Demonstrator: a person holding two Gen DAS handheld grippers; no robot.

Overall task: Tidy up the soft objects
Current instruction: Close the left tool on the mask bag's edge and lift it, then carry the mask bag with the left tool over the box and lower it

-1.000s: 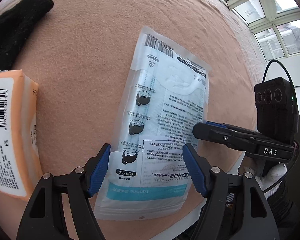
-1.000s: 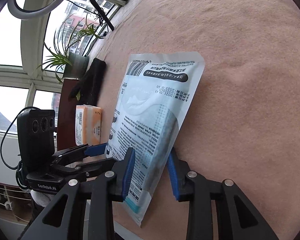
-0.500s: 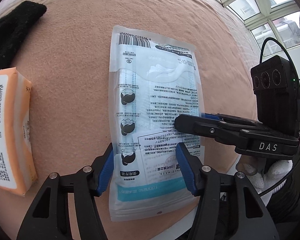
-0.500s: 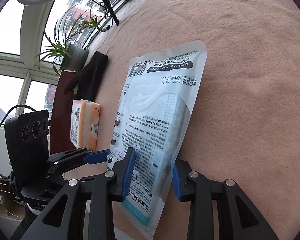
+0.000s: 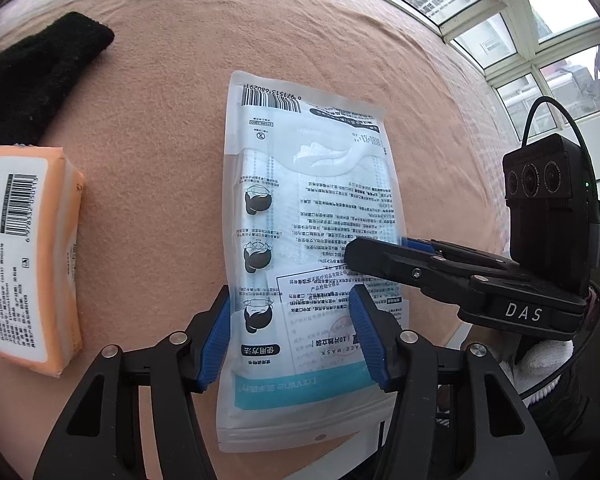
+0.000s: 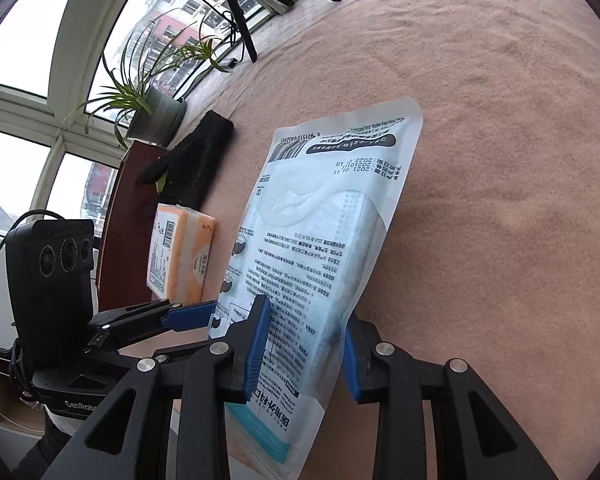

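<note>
A clear and blue face mask pack lies lengthwise on the pink cloth, barcode end away from me. My left gripper straddles its near end. The left pad sits against the pack's left edge and the right pad rests on its printed face, the jaws half closed on it. From the right, my right gripper clamps the pack's right edge. In the right wrist view the right gripper is shut on the mask pack, tilting that edge up off the cloth. The left gripper touches the pack's lower edge.
An orange tissue pack lies to the left, and a black knitted glove lies beyond it. A potted plant and tripod legs stand at the table's far edge. The cloth ends just behind both grippers.
The left jaws have narrowed onto the pack. The pack has swung from slanted to straight in the left view, and its right edge has risen a little with the right gripper.
</note>
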